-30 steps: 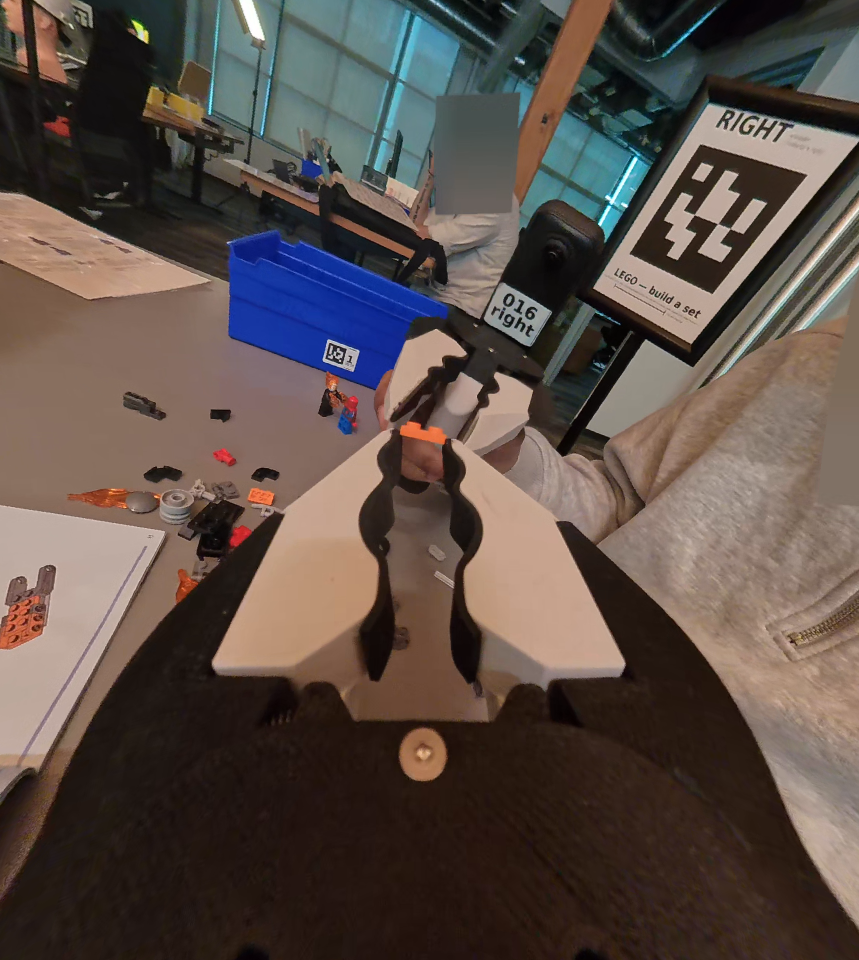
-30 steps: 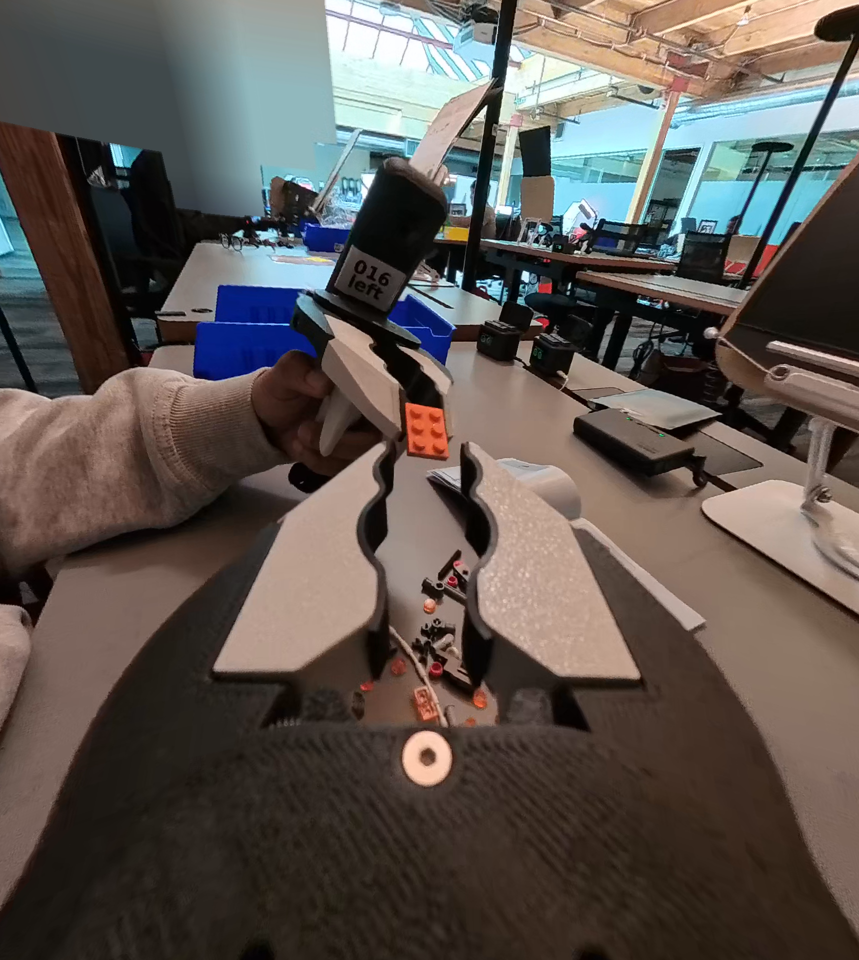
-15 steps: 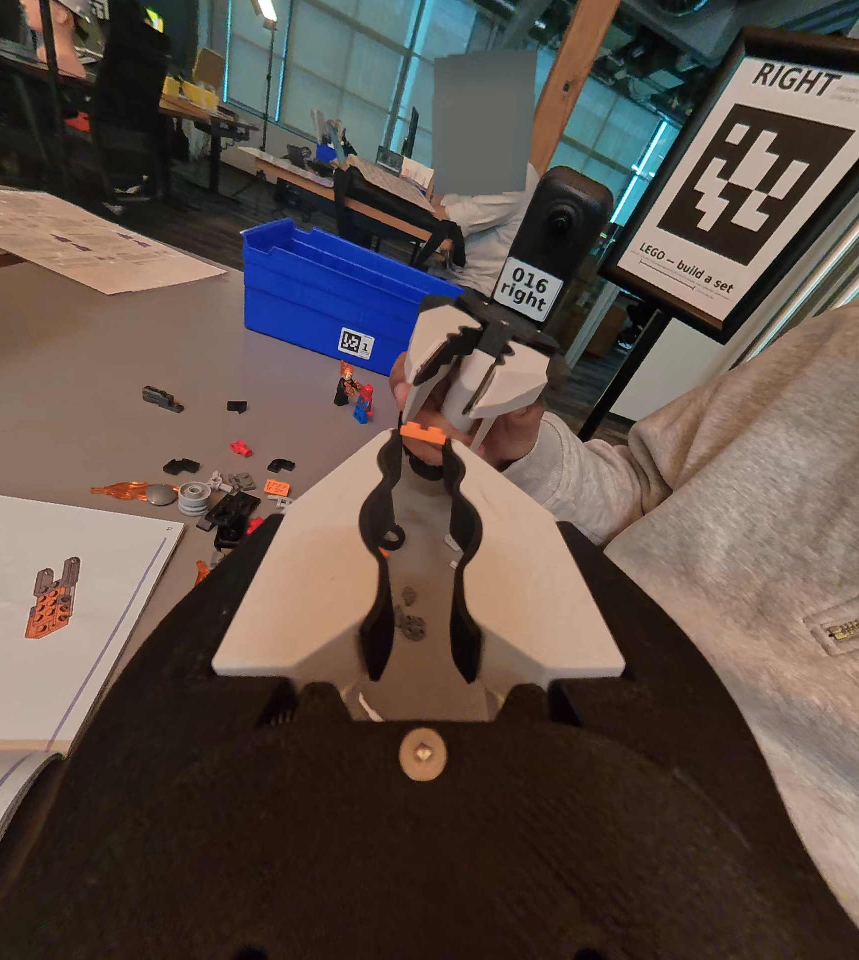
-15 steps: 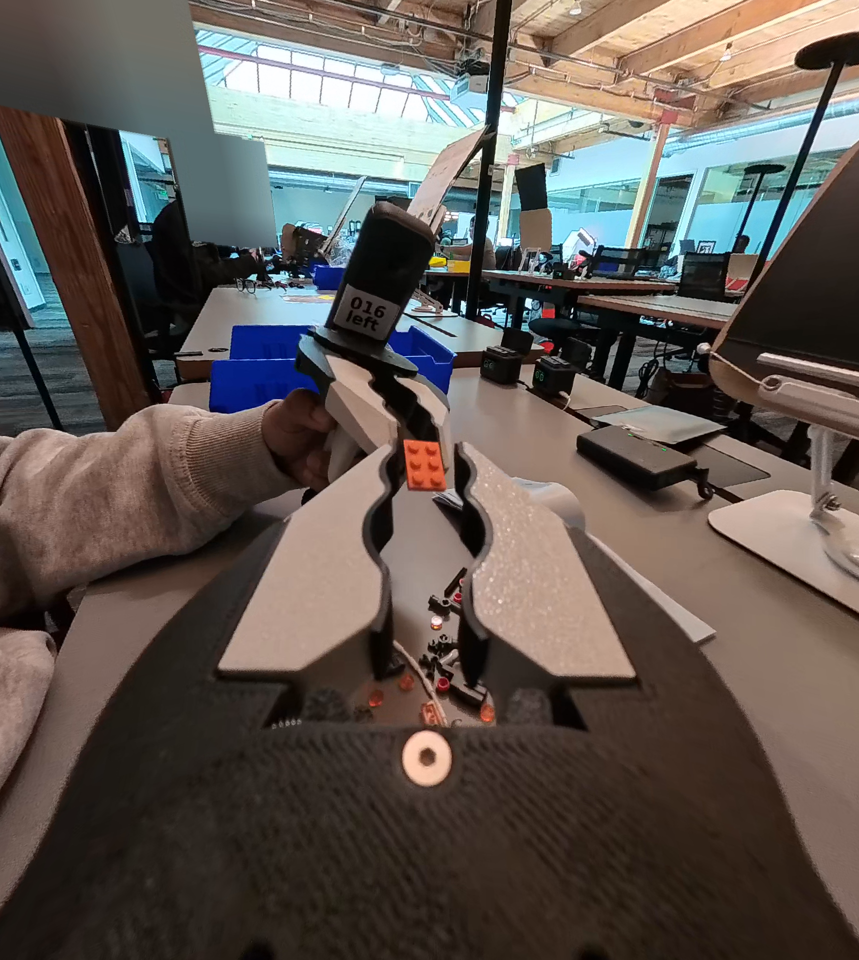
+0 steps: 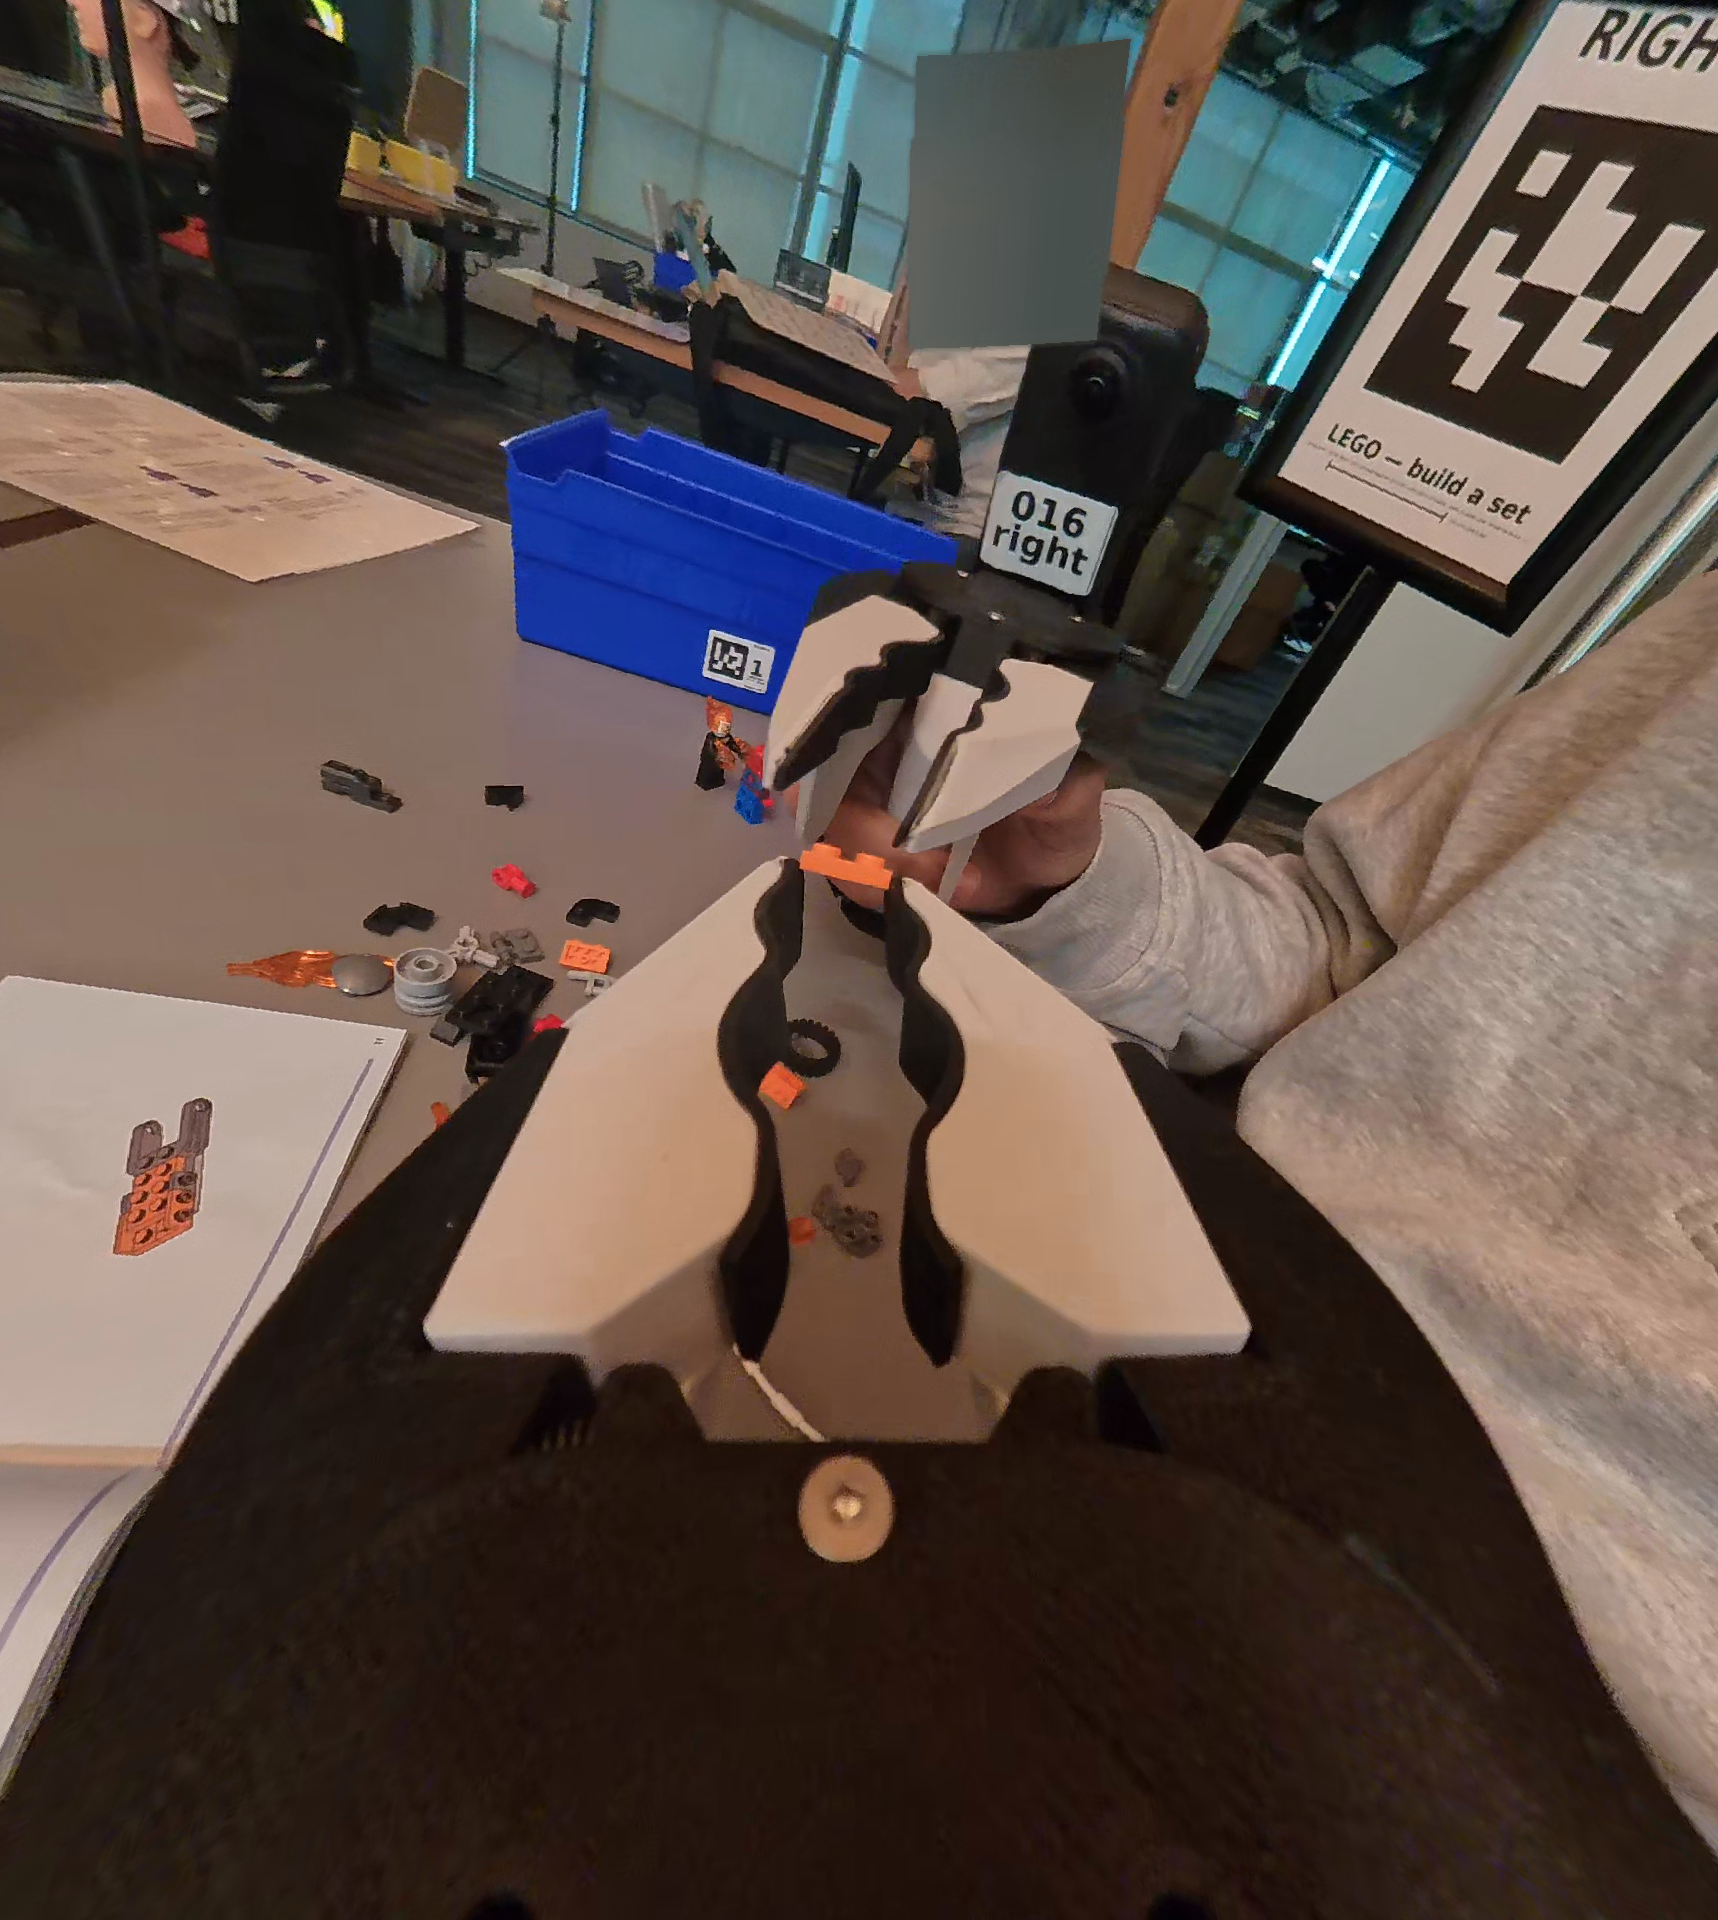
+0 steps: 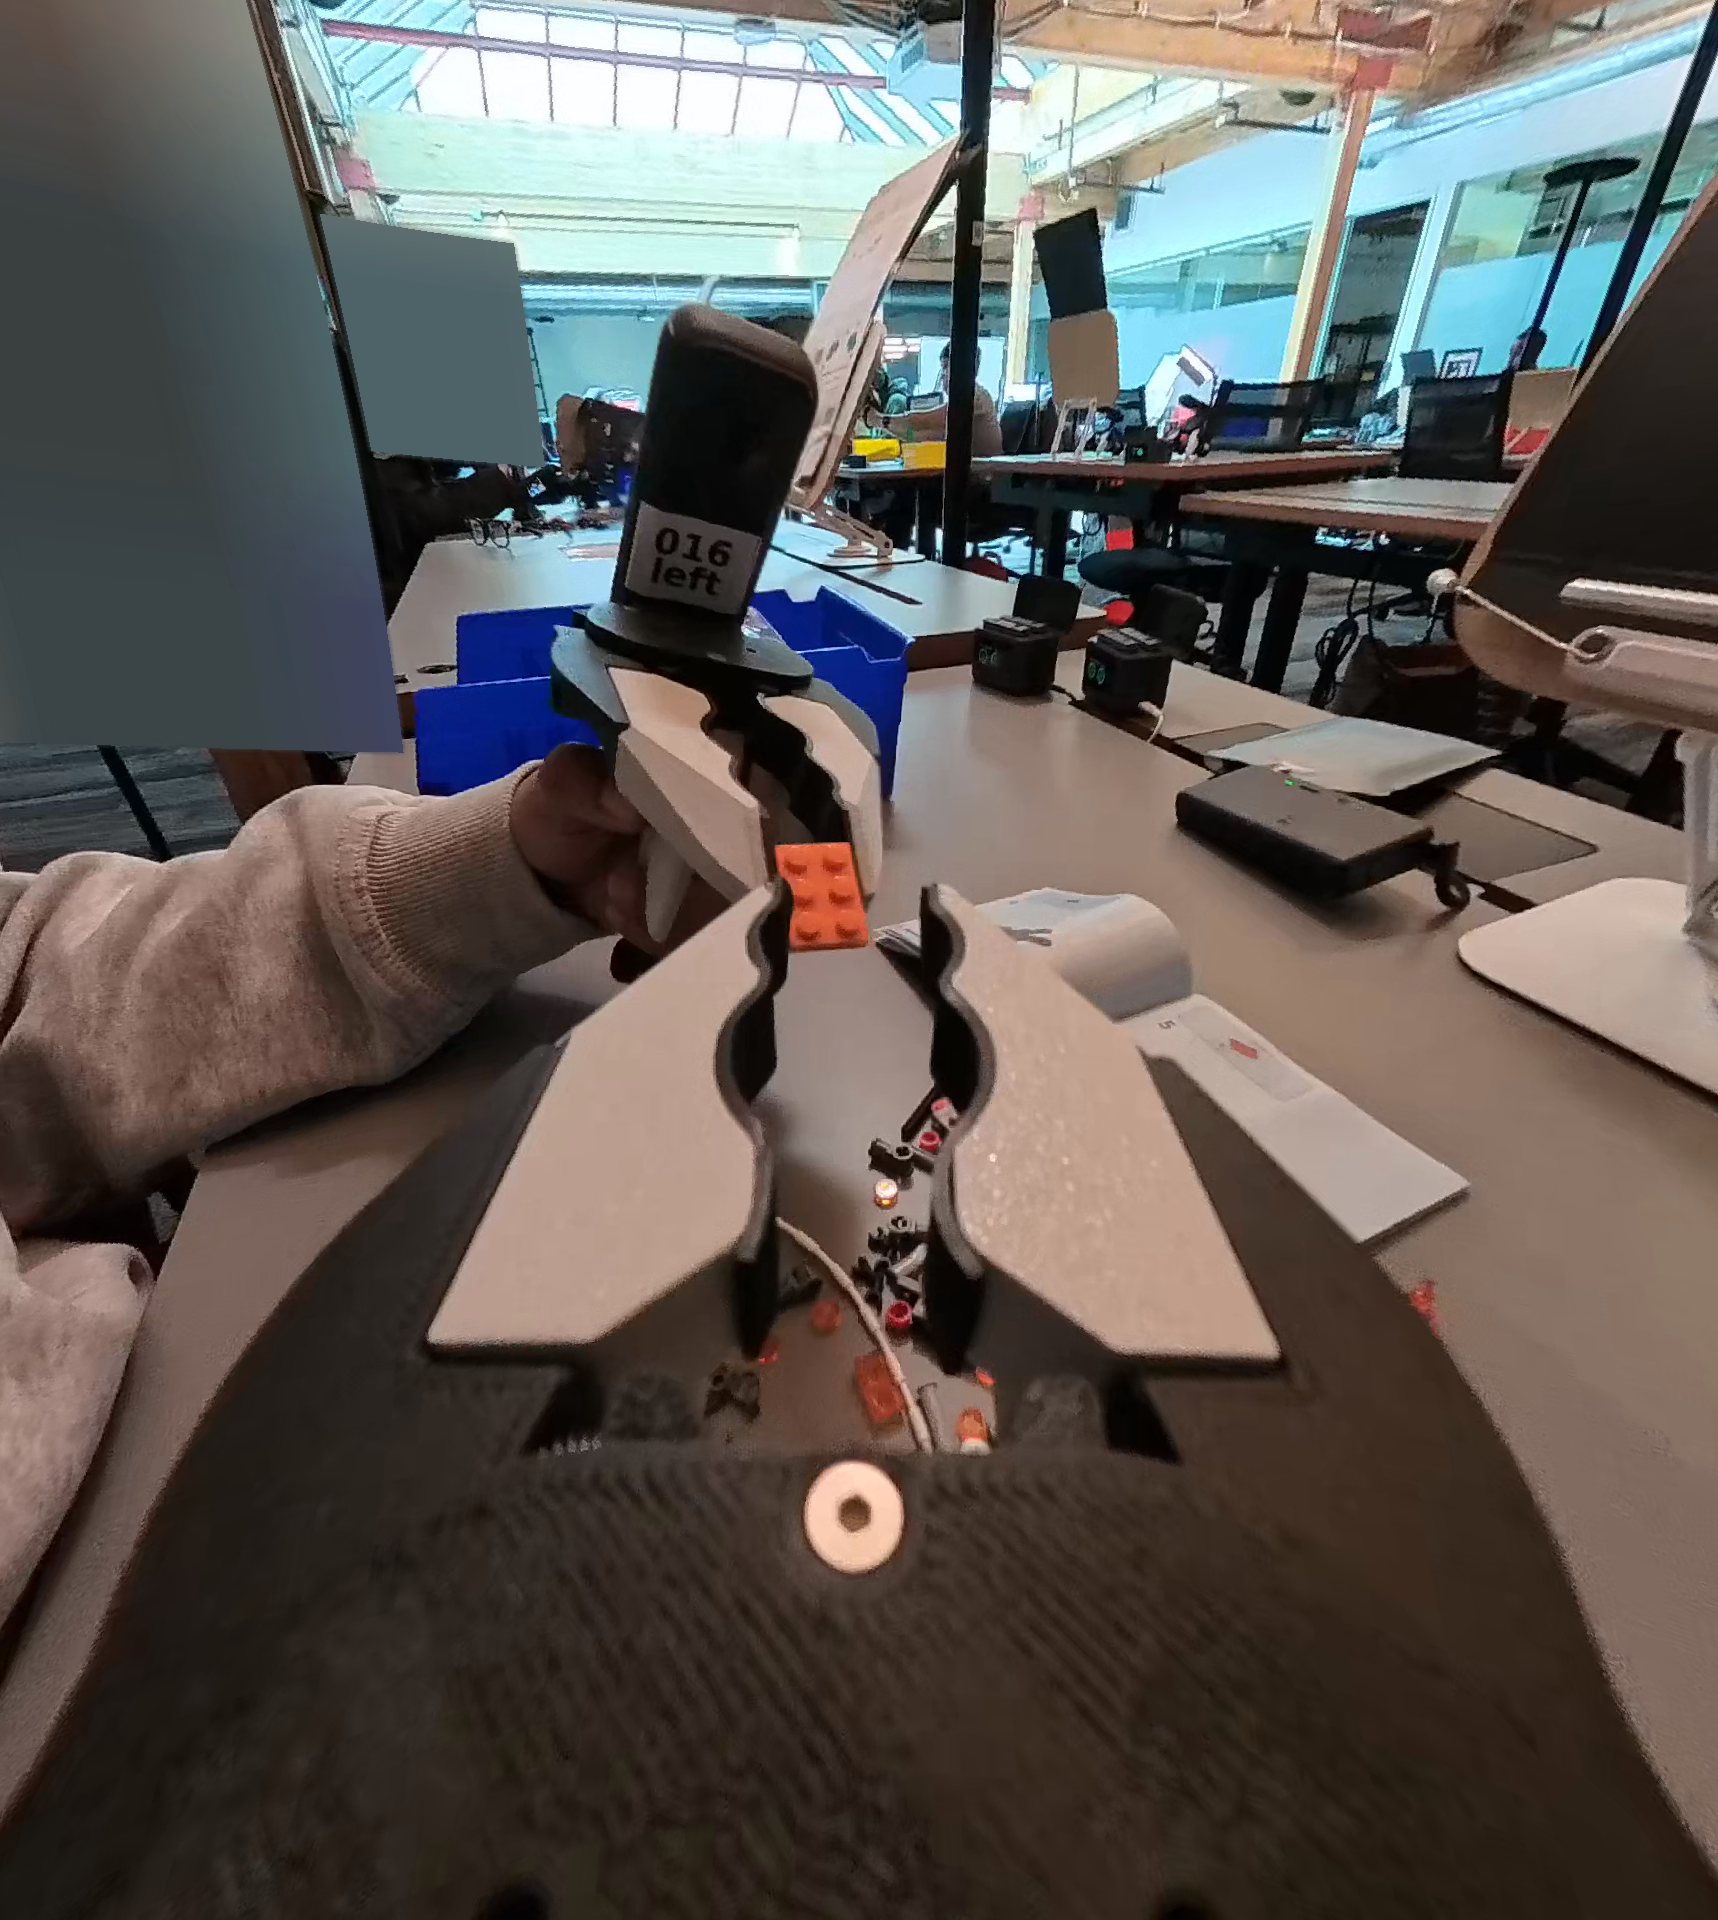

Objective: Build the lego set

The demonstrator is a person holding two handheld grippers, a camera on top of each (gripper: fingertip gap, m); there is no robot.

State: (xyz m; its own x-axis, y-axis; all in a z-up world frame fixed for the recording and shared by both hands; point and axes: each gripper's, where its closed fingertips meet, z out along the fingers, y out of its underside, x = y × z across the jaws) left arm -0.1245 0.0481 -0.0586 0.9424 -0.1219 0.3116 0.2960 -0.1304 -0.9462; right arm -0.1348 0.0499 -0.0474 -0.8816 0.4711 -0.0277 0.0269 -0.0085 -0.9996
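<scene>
My left gripper point(image 5: 842, 878) is shut on a small orange lego plate point(image 5: 844, 864), pinching it at the fingertips and holding it above the table. In the right wrist view the same plate point(image 6: 822, 896) shows its studs and sits between the tips of my right gripper point(image 6: 853, 904), against the left finger. My right gripper is open and holds nothing. It also shows in the left wrist view point(image 5: 865, 831), pointing down just behind the plate. The left gripper shows in the right wrist view point(image 6: 819, 862), tilted down.
Loose lego pieces point(image 5: 481, 966) lie on the grey table point(image 5: 159, 727), with two minifigures point(image 5: 730, 758) by a blue bin point(image 5: 647, 561). An open instruction booklet point(image 5: 107, 1195) lies at the left. A black box point(image 6: 1302, 831) and a stand base point(image 6: 1613, 966) are to the right. Only a small space, under 4 cm, lies between the two pairs of fingers.
The two grippers have closed in on each other. The orange plate now sits between the right gripper's open fingertips instead of above them. The left gripper kept its hold.
</scene>
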